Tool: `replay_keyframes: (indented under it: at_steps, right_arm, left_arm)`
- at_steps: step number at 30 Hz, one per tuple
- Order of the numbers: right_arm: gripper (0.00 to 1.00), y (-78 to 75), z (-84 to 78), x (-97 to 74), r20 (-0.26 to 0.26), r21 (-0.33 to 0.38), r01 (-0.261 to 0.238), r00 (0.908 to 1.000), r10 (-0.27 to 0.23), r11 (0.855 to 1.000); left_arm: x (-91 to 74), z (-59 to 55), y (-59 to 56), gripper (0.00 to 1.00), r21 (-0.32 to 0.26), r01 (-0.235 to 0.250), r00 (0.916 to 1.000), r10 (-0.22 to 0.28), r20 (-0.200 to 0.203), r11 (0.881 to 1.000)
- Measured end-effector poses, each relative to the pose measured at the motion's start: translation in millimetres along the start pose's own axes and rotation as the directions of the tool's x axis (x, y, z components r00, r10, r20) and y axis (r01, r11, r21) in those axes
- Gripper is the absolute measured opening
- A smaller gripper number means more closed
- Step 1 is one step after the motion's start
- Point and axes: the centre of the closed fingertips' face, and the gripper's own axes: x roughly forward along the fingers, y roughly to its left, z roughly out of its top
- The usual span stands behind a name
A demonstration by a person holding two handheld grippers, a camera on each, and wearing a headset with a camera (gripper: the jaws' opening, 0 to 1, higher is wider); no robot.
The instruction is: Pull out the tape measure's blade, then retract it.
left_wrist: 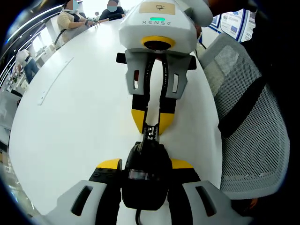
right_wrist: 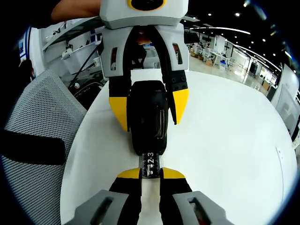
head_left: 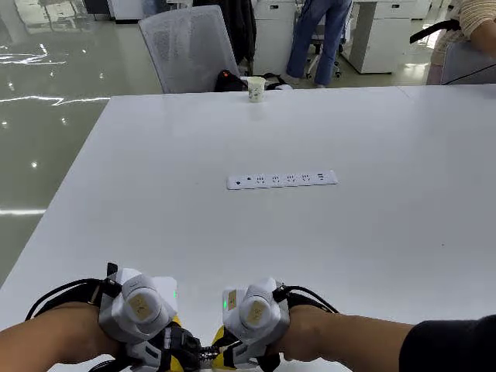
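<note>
Yellow-tipped and pressing in from both sides, clamping the case of a black rounded plastic tape measure (left_wrist: 143,180): left gripper (left_wrist: 145,164). Pinching the short drawn-out stretch of pale blade (right_wrist: 150,165), printed 2 and 3, jaws squeezed together on it: right gripper (right_wrist: 151,174). Facing each other tip to tip at six o'clock in the head view, over a white workbench top (head_left: 232,232). Holding the tape measure between the two, case at the left gripper's end, blade tip at the right gripper's. Lying flat at twelve o'clock from the grippers, well apart from them: a long white multi-socket power strip (head_left: 282,179). Standing farther out at twelve o'clock, near the far edge: a small white paper cup (head_left: 256,88). Sitting just beyond that edge at eleven o'clock: a grey mesh-backed office chair (head_left: 190,46).
</note>
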Motion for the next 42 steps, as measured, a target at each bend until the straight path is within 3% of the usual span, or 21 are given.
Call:
replay_keyframes:
  at_steps: [42]
  right_arm:
    - [0.11,-1.7,-22.2,-17.7,-0.042,0.013,0.007,0.9991,-0.006,1.000]
  left_arm:
    - [0.9,0.2,0.6,0.32,-0.006,-0.007,1.0000,0.007,-0.002,1.000]
